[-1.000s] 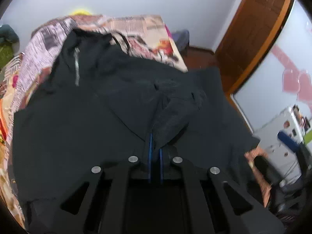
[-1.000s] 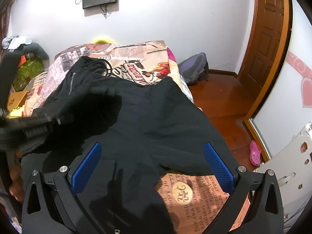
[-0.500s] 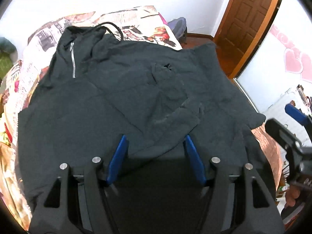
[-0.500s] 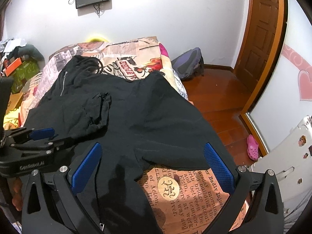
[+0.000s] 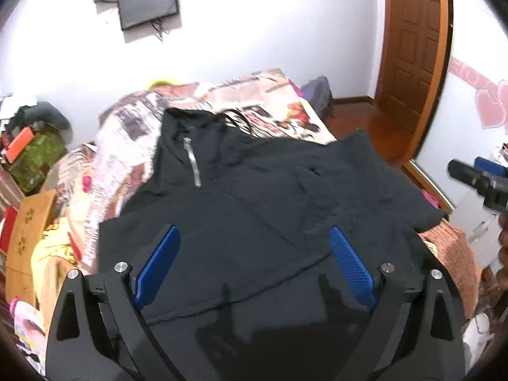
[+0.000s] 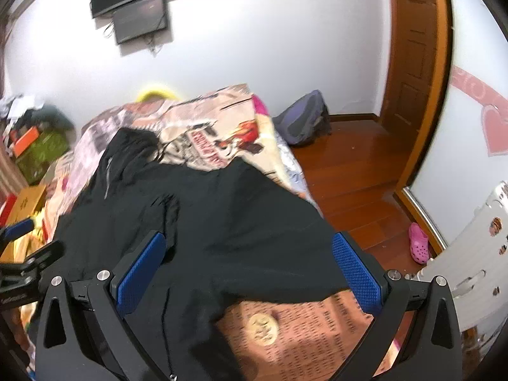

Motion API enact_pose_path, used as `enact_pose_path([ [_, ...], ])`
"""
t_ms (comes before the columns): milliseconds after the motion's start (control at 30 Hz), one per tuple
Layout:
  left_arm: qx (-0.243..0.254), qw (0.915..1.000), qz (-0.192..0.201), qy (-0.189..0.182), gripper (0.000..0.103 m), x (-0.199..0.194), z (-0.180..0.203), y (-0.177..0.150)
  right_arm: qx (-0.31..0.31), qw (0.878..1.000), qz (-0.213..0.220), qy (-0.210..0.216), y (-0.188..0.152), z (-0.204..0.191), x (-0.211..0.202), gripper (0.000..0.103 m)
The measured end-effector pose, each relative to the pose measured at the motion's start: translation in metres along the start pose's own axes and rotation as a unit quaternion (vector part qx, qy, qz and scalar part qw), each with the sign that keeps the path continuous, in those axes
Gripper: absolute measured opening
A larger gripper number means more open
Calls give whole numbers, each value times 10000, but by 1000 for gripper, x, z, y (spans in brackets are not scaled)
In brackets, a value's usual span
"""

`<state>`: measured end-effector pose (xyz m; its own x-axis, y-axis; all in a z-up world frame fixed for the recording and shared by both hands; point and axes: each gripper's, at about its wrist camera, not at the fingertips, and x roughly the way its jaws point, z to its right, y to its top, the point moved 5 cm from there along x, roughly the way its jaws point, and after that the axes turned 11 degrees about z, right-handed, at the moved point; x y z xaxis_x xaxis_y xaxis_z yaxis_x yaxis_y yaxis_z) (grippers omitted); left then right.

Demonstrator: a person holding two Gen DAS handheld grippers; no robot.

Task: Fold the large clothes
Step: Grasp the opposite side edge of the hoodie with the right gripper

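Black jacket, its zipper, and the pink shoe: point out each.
black jacket [image 5: 254,222], left wrist view, front panel.
zipper [image 5: 193,165], left wrist view, mid-length of its teeth.
pink shoe [image 6: 419,243], right wrist view, its upper.

Matt black cloth jacket [image 5: 254,209] — glossy wood floor [image 6: 355,177].

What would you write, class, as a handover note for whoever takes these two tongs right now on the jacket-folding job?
Left tongs: open, empty, above the jacket's near half.
Right tongs: open, empty, above the jacket's right edge.
Jacket: black, spread on the bed, collar and zip at the far end. One sleeve lies folded across the chest; the right side hangs toward the bed's edge.
Done: one sleeve folded in, as far as can be seen.
Left: fold in the right side and the other sleeve, then fold the body.
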<state>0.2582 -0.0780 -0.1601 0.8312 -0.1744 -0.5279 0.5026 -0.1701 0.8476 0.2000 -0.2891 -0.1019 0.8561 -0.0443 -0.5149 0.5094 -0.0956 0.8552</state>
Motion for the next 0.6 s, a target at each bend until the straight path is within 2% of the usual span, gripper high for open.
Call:
enact_pose_path([
  [167,-384,9991,6,181,97,0,-27,-6,251,9992,-58,-318,2,29,3,103],
  [300,-789,9960,-100,396,97,10,-51,-20,435,9974,-364,-449,-11,52,10,103],
  [467,-1479,9871,-233,571,97,19,-79,-40,868,9924,-822,-290,-42,69,16,103],
  [600,-1759,9817,-325,659,97,23,-91,-52,1294,9842,-1211,-51,-65,74,30,102],
])
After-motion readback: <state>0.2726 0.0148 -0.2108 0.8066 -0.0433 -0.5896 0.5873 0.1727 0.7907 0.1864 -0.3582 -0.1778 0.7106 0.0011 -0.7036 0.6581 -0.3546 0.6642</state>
